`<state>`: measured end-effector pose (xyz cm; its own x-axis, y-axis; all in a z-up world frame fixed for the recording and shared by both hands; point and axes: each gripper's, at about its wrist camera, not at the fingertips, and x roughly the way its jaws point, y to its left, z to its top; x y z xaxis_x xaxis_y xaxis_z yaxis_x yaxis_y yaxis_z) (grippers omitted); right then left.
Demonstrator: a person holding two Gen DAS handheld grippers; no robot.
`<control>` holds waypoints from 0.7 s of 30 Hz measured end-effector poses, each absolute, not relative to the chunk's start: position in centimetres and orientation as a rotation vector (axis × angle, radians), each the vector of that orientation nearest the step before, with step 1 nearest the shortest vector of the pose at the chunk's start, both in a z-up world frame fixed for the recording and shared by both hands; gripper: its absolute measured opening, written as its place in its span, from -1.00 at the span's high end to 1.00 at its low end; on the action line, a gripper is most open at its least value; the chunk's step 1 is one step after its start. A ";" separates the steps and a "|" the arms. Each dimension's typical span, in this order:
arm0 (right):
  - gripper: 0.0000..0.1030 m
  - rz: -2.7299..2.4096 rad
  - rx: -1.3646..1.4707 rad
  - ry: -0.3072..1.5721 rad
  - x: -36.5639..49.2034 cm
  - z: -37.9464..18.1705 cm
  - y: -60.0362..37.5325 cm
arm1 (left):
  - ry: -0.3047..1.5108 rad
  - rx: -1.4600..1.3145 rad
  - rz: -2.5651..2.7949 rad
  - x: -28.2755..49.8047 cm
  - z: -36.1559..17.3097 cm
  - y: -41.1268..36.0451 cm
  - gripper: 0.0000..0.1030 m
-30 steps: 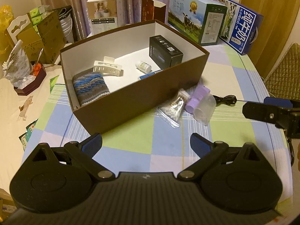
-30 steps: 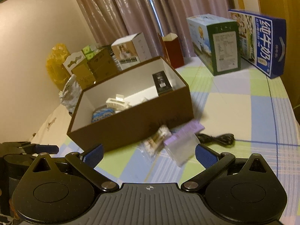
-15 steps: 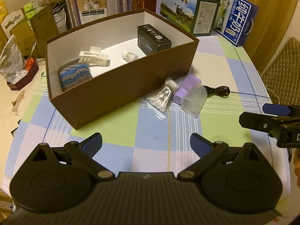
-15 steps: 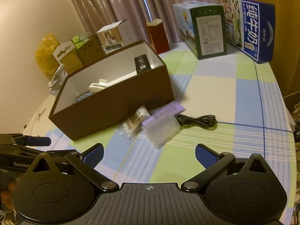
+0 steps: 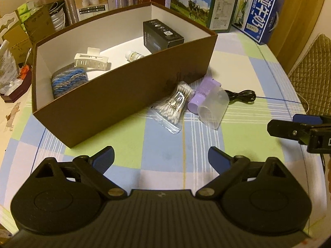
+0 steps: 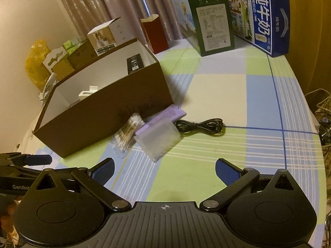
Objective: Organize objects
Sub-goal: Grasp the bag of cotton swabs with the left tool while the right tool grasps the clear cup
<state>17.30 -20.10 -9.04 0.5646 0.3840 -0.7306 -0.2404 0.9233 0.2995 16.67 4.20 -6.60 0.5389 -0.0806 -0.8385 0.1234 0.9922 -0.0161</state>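
Brown box (image 5: pixel 132 86) holding hair claw (image 5: pixel 91 61), knit roll (image 5: pixel 68 80), black carton (image 5: pixel 161 36), both hand-held grippers released

You are seeing one brown box (image 5: pixel 132 86) holding four things, and three things lying outside at its 4 o'clock.

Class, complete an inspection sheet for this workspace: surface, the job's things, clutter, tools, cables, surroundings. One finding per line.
Surface: checked tablecloth, mostly bare in front.
Job's things: brown box holds hair clip, black carton; cotton swab bag and purple item lie outside.
Clutter: milk cartons at back.
Tools: left tool and right tool open, empty.
Cables: black cable loose beside the box.
Surroundings: curtains behind.
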 end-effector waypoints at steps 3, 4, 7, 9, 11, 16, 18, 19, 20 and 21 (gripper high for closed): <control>-0.96 0.363 0.181 0.911 17.9 -9.5 -19.8 | 1.001 0.051 -0.127 17.2 -7.1 4.2 -0.83; -0.96 0.363 0.186 0.915 18.1 -9.6 -19.7 | 1.005 0.052 -0.128 17.4 -7.3 4.2 -0.83; -0.96 0.356 0.196 0.927 18.7 -10.2 -19.2 | 1.015 0.058 -0.127 18.0 -7.8 4.3 -0.83; -0.96 0.346 0.197 0.934 19.1 -10.6 -18.7 | 1.024 0.062 -0.124 18.4 -8.3 4.4 -0.83; -0.94 0.331 0.195 0.942 19.5 -11.2 -18.1 | 1.034 0.066 -0.120 18.9 -8.8 4.5 -0.82; -0.67 0.309 0.225 0.975 20.8 -12.7 -16.8 | 1.051 0.075 -0.109 20.4 -10.2 4.8 -0.81; -0.61 0.292 0.251 0.980 21.4 -13.1 -16.4 | 1.057 0.075 -0.107 21.0 -10.6 4.9 -0.81; -0.59 0.282 0.262 0.981 21.7 -13.2 -16.3 | 1.061 0.076 -0.107 21.3 -10.8 4.9 -0.80; -0.58 0.269 0.271 0.981 22.0 -13.3 -16.2 | 1.063 0.079 -0.109 21.5 -11.0 4.8 -0.80; -0.57 0.259 0.278 0.978 22.3 -13.4 -16.1 | 1.064 0.084 -0.112 21.8 -11.2 4.7 -0.80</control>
<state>22.31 -16.09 -13.36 0.5336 0.3377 -0.7754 -0.0896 0.9342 0.3452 21.82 4.73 -11.16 0.4805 -0.0516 -0.8755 0.1327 0.9911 0.0144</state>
